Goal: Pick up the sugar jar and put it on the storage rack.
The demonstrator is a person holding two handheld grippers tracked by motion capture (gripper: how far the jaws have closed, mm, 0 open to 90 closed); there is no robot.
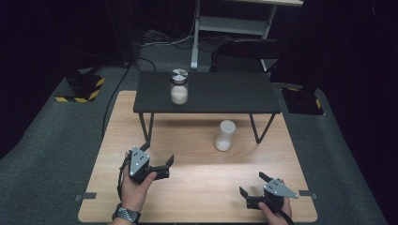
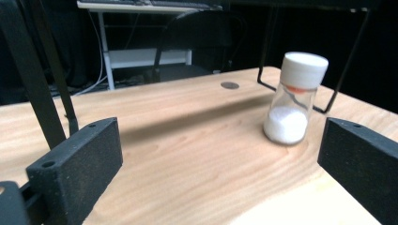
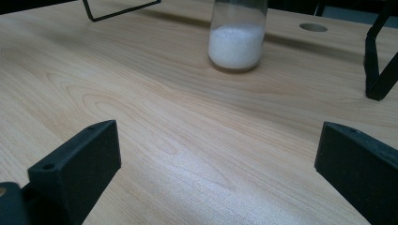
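At the near edge of a light wooden desk (image 1: 197, 187), a person is holding two black grippers, both with jaws spread wide and grasping nothing. The right gripper (image 1: 255, 185) is hovering close to the near right corner, the left gripper (image 1: 159, 165) a little farther in on the left side, with a banded wrist (image 1: 126, 213) showing below it. Both are pointing toward a white-capped jar (image 1: 225, 136) that is standing upright past the middle of the desk, right of centre and well apart from either gripper. In the left gripper view the jar (image 2: 295, 98) is showing white powder in its lower part and what may be a small scoop under the cap, though the glass is blurring it. In the right gripper view the same jar (image 3: 237, 35) is standing ahead between the open jaws. Beyond it, a low black shelf (image 1: 206, 96) is spanning the far edge, carrying a second jar (image 1: 179, 86) with a metal lid near its left end.
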